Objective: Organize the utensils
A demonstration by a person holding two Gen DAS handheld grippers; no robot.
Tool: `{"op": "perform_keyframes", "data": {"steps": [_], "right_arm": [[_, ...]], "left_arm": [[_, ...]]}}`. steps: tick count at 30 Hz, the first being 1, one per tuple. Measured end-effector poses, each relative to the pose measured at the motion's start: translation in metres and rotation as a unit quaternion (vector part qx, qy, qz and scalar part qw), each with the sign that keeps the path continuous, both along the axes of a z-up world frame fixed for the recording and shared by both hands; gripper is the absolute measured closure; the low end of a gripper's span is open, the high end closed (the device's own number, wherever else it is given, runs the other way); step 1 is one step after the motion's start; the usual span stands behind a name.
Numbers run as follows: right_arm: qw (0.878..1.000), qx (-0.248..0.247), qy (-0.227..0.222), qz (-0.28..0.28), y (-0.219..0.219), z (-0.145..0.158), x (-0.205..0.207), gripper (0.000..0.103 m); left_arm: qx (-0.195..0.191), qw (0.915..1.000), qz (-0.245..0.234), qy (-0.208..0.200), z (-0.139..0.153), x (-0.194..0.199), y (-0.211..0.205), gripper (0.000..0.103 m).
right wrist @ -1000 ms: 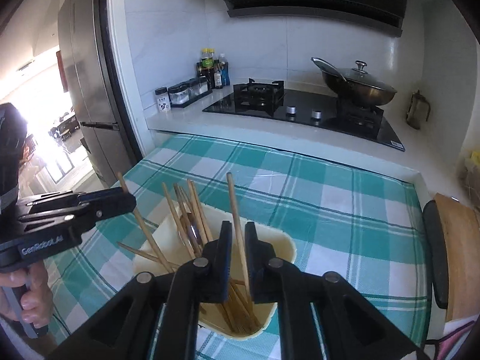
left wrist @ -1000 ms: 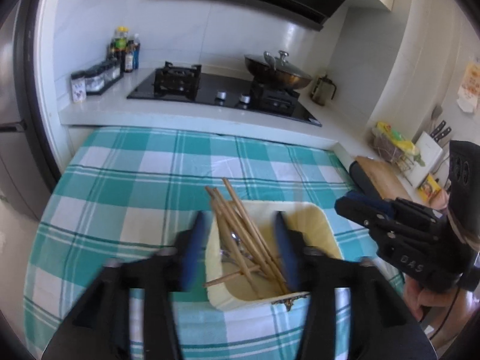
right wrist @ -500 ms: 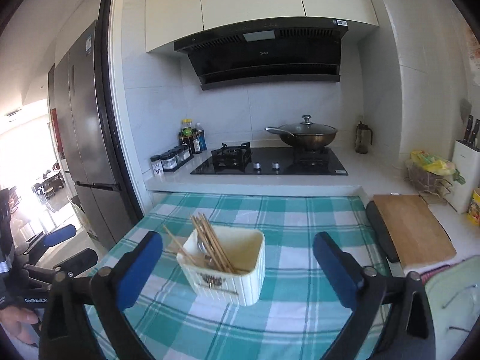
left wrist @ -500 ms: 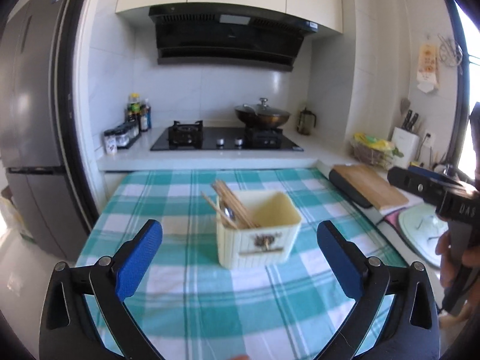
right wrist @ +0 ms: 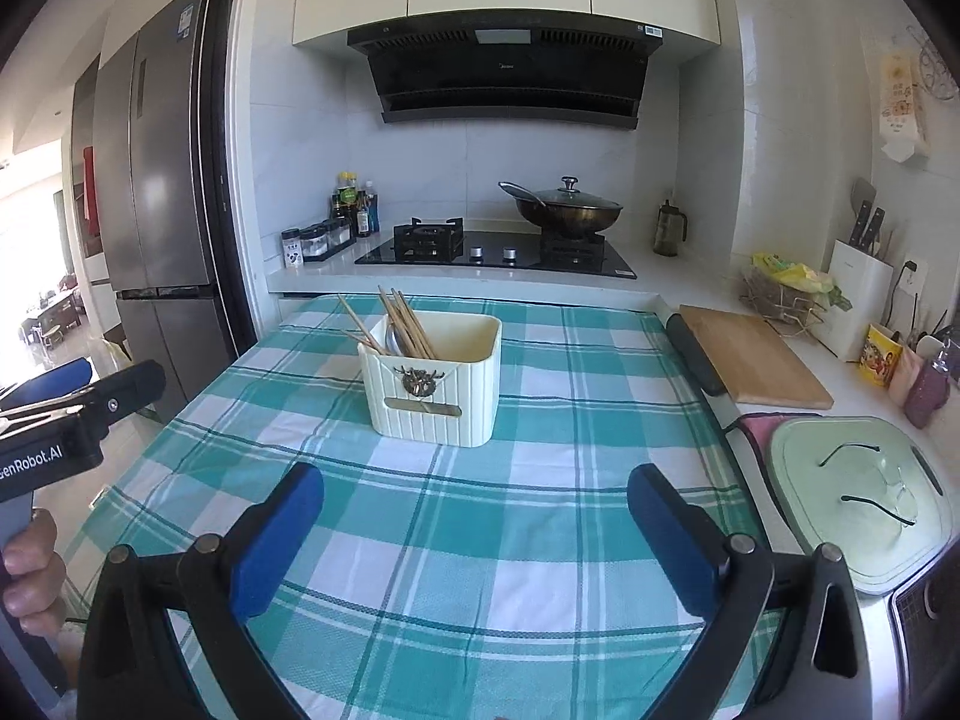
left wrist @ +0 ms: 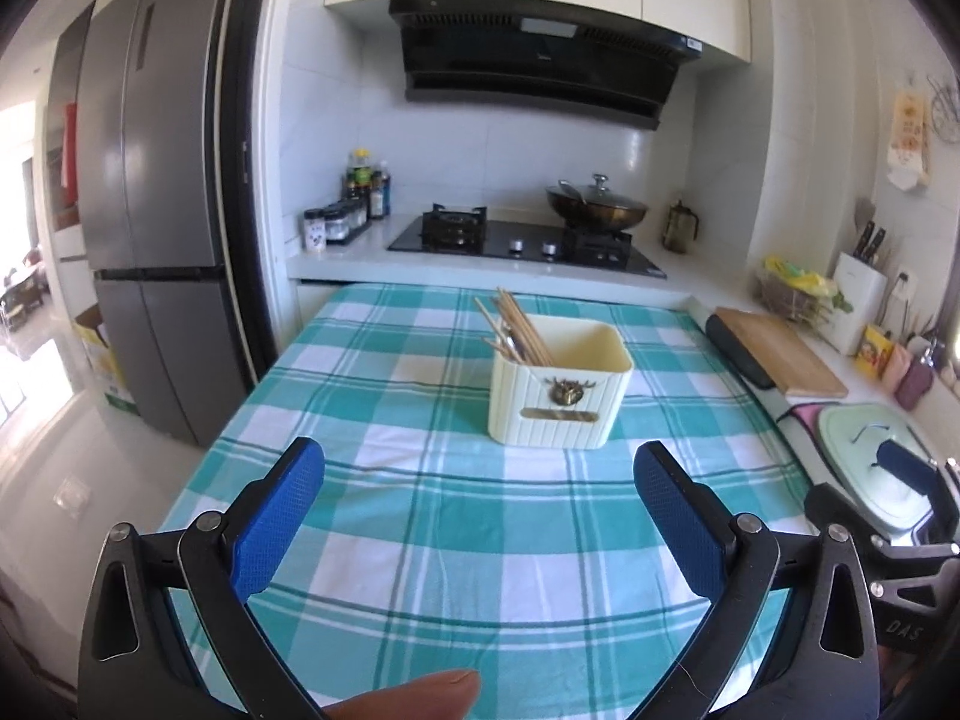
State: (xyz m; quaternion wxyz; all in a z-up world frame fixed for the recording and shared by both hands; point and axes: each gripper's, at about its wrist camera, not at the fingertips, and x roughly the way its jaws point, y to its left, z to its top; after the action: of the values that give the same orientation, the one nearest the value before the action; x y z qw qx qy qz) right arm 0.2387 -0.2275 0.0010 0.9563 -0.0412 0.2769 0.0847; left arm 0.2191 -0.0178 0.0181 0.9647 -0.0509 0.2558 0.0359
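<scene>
Both grippers have drawn back from the holder since the earlier frames, where they were shut close over the chopsticks; now each hangs wide apart and empty above the near part of the surface.

From the left wrist view, the left gripper [left wrist: 479,468] stands with its blue pads spread and nothing between them. The cream utensil holder [left wrist: 559,387] sits upright on the checked cloth of the surface [left wrist: 384,468], toward the far edge and a little right of the middle, well apart from the gripper. The chopsticks [left wrist: 519,330] stand bunched in the holder's left far corner, their long axis running steeply up and leaning to the left and away, tips above the rim. A metal spoon seems to lie among them, though it is mostly hidden. No loose utensil shows on the cloth. The right gripper [left wrist: 912,480] is partly in view at the right edge.

From the right wrist view, the right gripper [right wrist: 475,495] is likewise spread and holds nothing. The utensil holder [right wrist: 433,381] stands toward the far edge, left of the middle, with the chopsticks [right wrist: 405,321] fanned in its left side, leaning up and to the left; one or two splay lower toward the left edge. The left gripper [right wrist: 72,402] shows at the left.

Judging by this, the gathering looks finished or nearly so; at most the splayed sticks could be straightened.
</scene>
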Motion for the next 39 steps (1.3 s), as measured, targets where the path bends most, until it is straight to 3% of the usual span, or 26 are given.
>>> {"op": "perform_keyframes", "data": {"steps": [6,13,39], "right_arm": [[1.000,0.007,-0.019,0.007,0.002,0.013,-0.014,0.000],[1.000,0.005,-0.027,0.014,0.006,0.016,-0.019,0.000],[0.999,0.004,-0.027,0.018,0.009,0.019,-0.023,0.000]], "left_arm": [[0.037,0.9993,0.009,0.006,0.004,-0.009,-0.010,0.000],[0.051,0.9985,0.006,0.019,0.002,-0.010,-0.018,0.000],[0.051,0.9981,0.015,0.032,-0.004,-0.006,-0.012,0.000]]}}
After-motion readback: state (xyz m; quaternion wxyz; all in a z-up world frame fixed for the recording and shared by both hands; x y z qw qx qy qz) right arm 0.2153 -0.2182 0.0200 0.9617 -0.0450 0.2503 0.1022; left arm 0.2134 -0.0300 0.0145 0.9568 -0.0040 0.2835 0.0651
